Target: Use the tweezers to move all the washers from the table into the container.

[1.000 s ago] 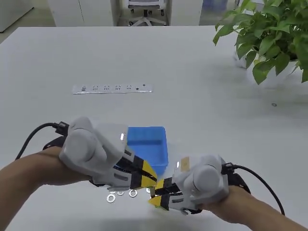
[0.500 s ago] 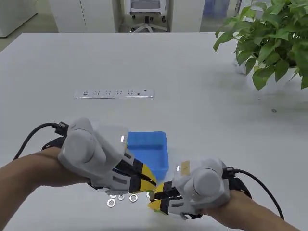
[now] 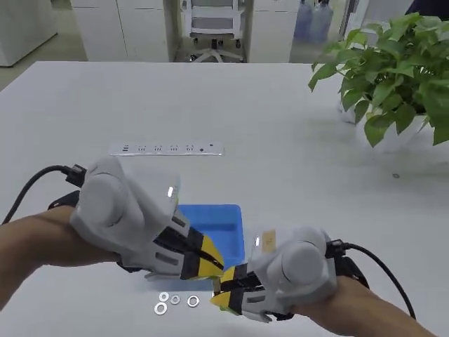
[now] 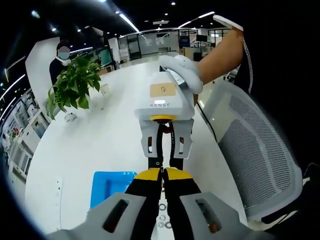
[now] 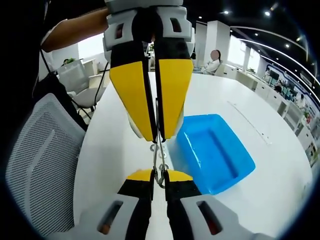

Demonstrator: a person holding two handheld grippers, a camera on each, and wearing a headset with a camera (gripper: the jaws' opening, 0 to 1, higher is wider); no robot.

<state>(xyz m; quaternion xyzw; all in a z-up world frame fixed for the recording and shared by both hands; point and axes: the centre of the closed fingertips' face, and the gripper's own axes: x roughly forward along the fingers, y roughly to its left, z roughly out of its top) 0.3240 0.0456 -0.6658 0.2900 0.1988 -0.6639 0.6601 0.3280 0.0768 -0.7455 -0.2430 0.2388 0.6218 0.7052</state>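
1. The tweezers (image 5: 158, 165) appeared in the right gripper view as a thin metal strip. The right gripper (image 5: 159, 174) had its jaws closed on the near end. The strip ran up between the yellow pads of the left gripper (image 5: 156, 139), which were pressed onto it as well. The pads hid the tweezers' tips, so I could not tell whether they were apart or pinched on anything. The blue container (image 5: 214, 150) lay just beside the grippers, and I could make out nothing inside it.
2. In the head view, against a second earlier, both grippers had drawn away from the washers (image 3: 175, 302) toward the container, and the left one's jaws now hung over its near rim. The whole picture had also slid down, but that was the camera moving. Three washers lay in a row on the table (image 3: 280, 140), clear of the jaws. A fourth, earlier beside the right gripper's jaws, could no longer be seen. It may have been on its way to the container, or merely hidden under that gripper. The left gripper covered the container's near left corner.
3. In the left gripper view, its own closed jaws met the right gripper's head-on. The tweezers were only a dark sliver between them, and the container was cut off at lower left.
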